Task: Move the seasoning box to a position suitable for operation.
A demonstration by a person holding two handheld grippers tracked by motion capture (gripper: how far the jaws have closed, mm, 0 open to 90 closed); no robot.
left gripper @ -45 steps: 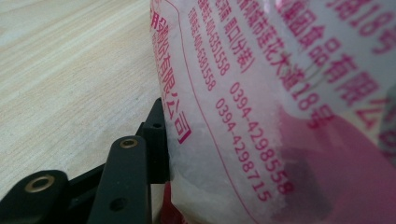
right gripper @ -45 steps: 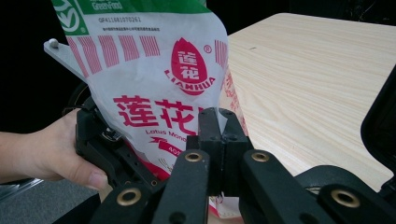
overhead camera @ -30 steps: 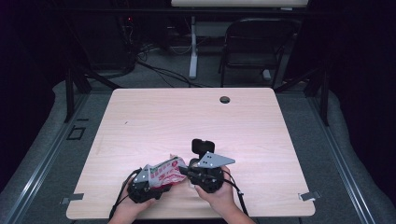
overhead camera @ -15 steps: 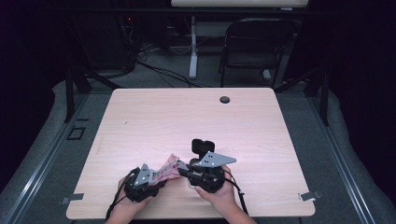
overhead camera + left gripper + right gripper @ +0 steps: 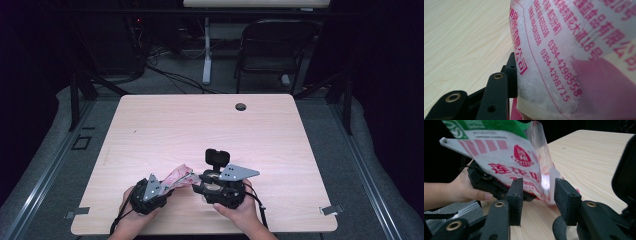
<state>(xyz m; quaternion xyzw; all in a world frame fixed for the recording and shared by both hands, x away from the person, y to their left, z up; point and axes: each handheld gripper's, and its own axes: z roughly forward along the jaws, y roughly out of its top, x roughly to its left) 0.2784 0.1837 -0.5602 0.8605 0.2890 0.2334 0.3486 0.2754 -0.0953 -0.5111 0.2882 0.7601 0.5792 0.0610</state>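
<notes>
We see a printed plastic bag held above the near edge of the bench, between the two hands. It is a clear packet with pink and red lettering and a green patch at its top corner, and white grains show through the film in the left gripper view.

Taking the bag as our landmark: the left gripper sits at its left end, and its fingers pinch the bag, one black pad pressed flat against the film. The person's left hand wraps around that gripper's body just below the bag.

The right gripper sits just to the right of the bag. Its fingers have just been opening and now stand spread; a lower corner of the bag hangs in the gap between them, and we cannot make out either pad pressing on the film.

Well beyond the bag, near the far edge of the bench, lies a small dark round grommet. Past that edge stands a dark chair on the floor.
</notes>
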